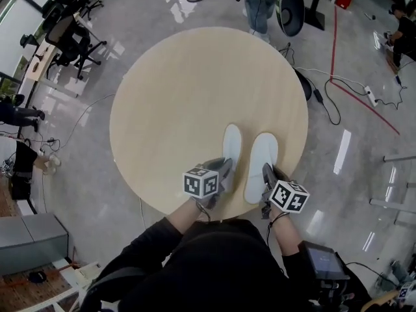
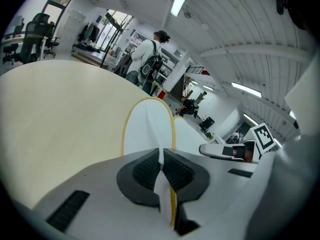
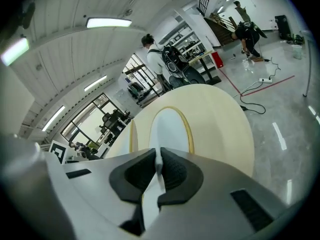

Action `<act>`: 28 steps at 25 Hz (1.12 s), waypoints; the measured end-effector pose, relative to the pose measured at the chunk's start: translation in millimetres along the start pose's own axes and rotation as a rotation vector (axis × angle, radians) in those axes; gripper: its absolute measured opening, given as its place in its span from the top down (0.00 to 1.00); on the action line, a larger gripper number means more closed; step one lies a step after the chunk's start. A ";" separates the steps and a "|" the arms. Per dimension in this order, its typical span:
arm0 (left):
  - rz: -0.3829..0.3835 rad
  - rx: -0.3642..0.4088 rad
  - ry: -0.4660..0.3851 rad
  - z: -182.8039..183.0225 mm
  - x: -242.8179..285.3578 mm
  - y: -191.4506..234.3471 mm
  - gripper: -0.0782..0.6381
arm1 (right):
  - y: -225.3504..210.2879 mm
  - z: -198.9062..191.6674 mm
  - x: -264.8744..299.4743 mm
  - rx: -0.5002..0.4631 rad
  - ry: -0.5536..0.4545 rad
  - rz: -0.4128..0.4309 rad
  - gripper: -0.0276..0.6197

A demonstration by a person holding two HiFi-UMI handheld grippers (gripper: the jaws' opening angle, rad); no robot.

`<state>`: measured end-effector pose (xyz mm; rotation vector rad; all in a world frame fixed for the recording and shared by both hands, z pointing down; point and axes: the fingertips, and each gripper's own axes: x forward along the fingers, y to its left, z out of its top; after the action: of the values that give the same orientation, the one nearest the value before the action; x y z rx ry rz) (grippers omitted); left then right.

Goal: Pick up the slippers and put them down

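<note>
Two white slippers with yellow edging lie side by side above the near edge of the round table [image 1: 162,90]. My left gripper [image 1: 224,174] is shut on the heel end of the left slipper [image 1: 231,143]; in the left gripper view the slipper's thin edge [image 2: 161,181] is pinched between the dark pads. My right gripper [image 1: 266,177] is shut on the heel of the right slipper [image 1: 261,161], whose edge [image 3: 156,176] is clamped between the pads in the right gripper view. Both slippers stick out forward from the jaws, toes pointing away from me.
The light wooden table top stretches wide beyond the slippers. Office chairs [image 1: 68,38] stand at the far left, cables [image 1: 331,103] and a red floor line [image 1: 335,51] at the right. A person with a backpack [image 2: 150,64] stands beyond the table.
</note>
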<state>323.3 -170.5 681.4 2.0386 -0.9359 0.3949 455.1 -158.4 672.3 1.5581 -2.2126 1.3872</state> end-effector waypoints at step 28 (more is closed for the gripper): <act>0.096 -0.049 -0.367 -24.7 -257.0 -5.4 0.85 | 203.2 -44.3 -24.9 -0.143 -0.036 0.334 0.92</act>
<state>156.0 -26.8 547.1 2.0631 -1.2542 0.0451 289.0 -97.0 560.5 1.2190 -2.6207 1.2454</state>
